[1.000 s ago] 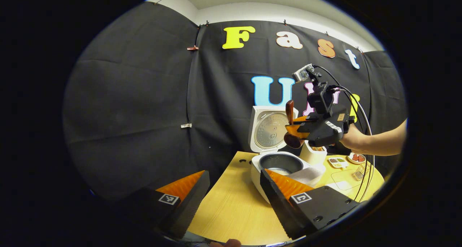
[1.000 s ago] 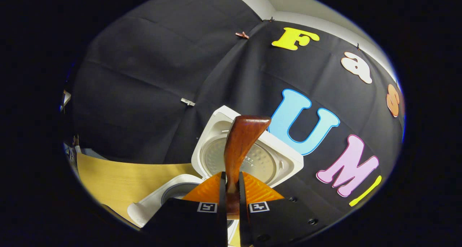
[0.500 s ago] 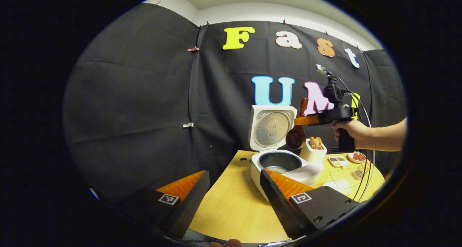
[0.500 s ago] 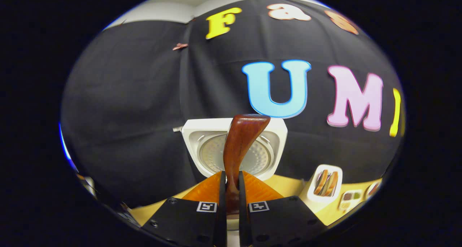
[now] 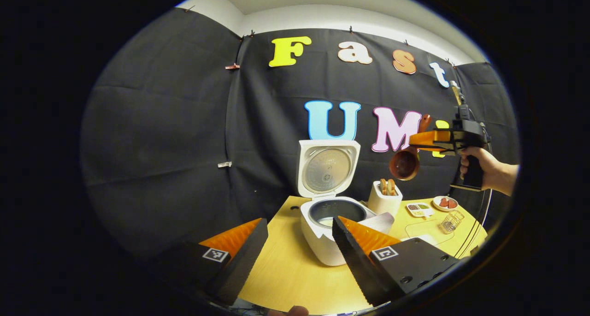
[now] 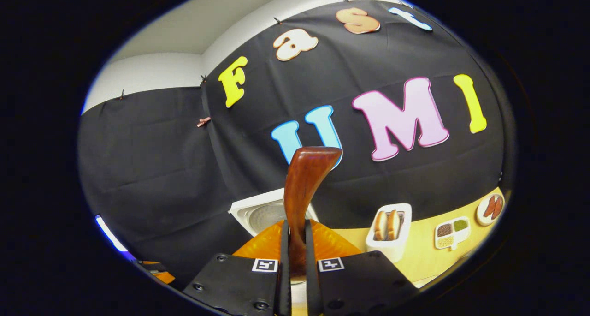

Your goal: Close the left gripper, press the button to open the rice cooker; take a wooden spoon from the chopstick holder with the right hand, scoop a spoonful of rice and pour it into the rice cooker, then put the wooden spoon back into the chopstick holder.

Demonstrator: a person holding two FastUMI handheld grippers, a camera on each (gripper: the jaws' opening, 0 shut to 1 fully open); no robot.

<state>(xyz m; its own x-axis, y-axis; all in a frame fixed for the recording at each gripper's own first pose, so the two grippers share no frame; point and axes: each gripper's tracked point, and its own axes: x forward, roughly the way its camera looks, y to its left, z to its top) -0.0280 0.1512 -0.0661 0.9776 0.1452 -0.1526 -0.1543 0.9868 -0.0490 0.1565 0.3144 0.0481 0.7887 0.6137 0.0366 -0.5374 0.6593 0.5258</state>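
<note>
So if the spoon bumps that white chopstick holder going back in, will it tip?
Possibly. The chopstick holder looks tall and narrow, so a sideways knock could tip it. The wooden spoon looks stiff, so it would pass a bump on.

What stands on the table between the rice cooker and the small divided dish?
In the left gripper view, the white chopstick holder stands between the rice cooker and the divided dish, with utensils upright in it.
</note>
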